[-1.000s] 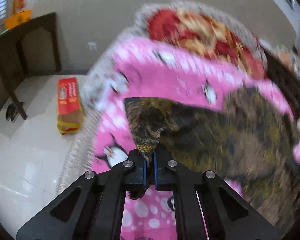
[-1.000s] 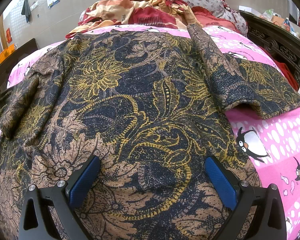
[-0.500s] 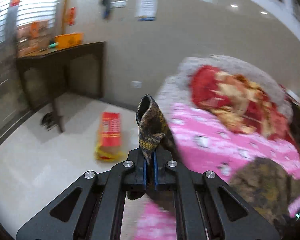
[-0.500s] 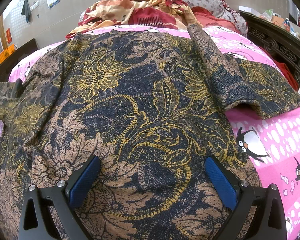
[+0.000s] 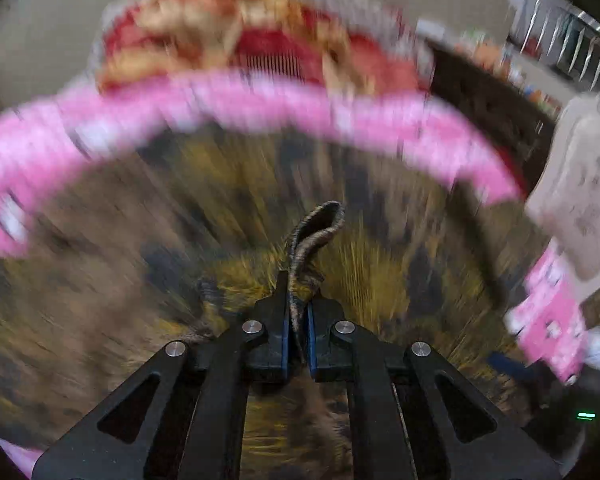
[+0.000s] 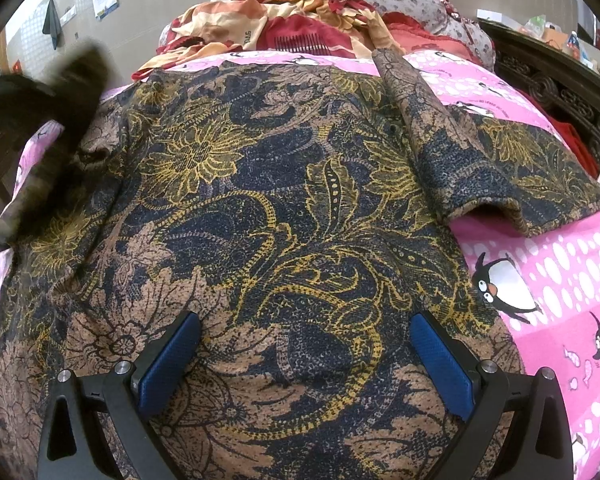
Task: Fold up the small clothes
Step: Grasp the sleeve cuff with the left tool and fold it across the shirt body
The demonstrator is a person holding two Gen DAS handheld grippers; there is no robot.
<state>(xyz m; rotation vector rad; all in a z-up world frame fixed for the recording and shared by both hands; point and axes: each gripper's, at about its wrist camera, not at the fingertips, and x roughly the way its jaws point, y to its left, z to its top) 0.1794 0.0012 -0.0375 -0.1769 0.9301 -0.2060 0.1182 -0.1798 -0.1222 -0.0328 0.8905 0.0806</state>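
While spread flat across the bed [image 6: 560,280], garment [image 6: 300,208] only half begun — right sleeve folded in, left sleeve [image 5: 314,236] clamped in left claw [image 5: 298,320]; right claw [image 6: 304,360] apart, resting above hem. Body folds remaining.

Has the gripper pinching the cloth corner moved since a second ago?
Yes. The left gripper, shut on the patterned garment, swung from the bed's outer edge, near the floor, inward over the garment, toward the red quilt.
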